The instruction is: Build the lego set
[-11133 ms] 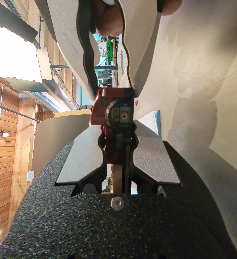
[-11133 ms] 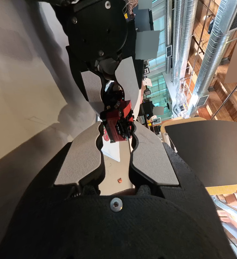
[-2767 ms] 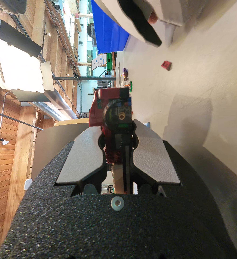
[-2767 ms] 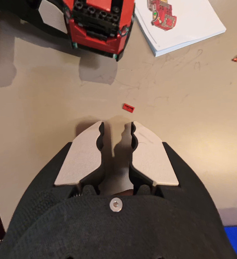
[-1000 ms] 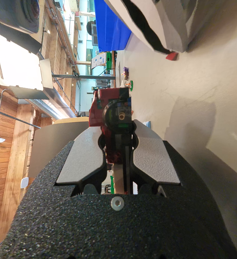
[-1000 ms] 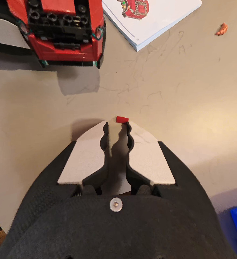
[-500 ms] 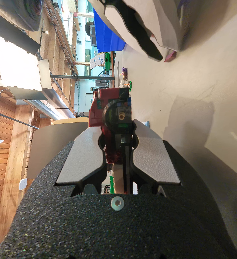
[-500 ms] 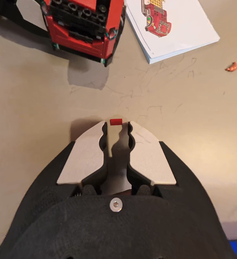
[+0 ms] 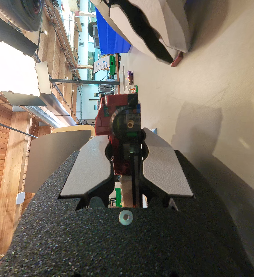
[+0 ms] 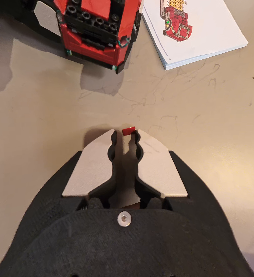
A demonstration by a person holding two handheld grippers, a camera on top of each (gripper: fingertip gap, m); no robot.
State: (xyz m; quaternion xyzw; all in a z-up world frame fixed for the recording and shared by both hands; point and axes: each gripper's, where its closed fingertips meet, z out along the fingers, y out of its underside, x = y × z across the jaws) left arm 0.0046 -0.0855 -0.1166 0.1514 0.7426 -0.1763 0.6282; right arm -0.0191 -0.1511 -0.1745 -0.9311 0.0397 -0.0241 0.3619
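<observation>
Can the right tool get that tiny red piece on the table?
Probably yes. The right tool is open with the tiny red piece right at its tips, against the right-side finger; nothing on the table blocks it.

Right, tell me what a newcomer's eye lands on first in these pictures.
First, the red and black brick-built vehicle clamped between the left gripper's fingers, held just above the beige table. Next, the tiny red tile lying on the table at the tips of the right gripper's parted fingers, not gripped. Beyond it, an open instruction booklet lies beside the vehicle.
</observation>
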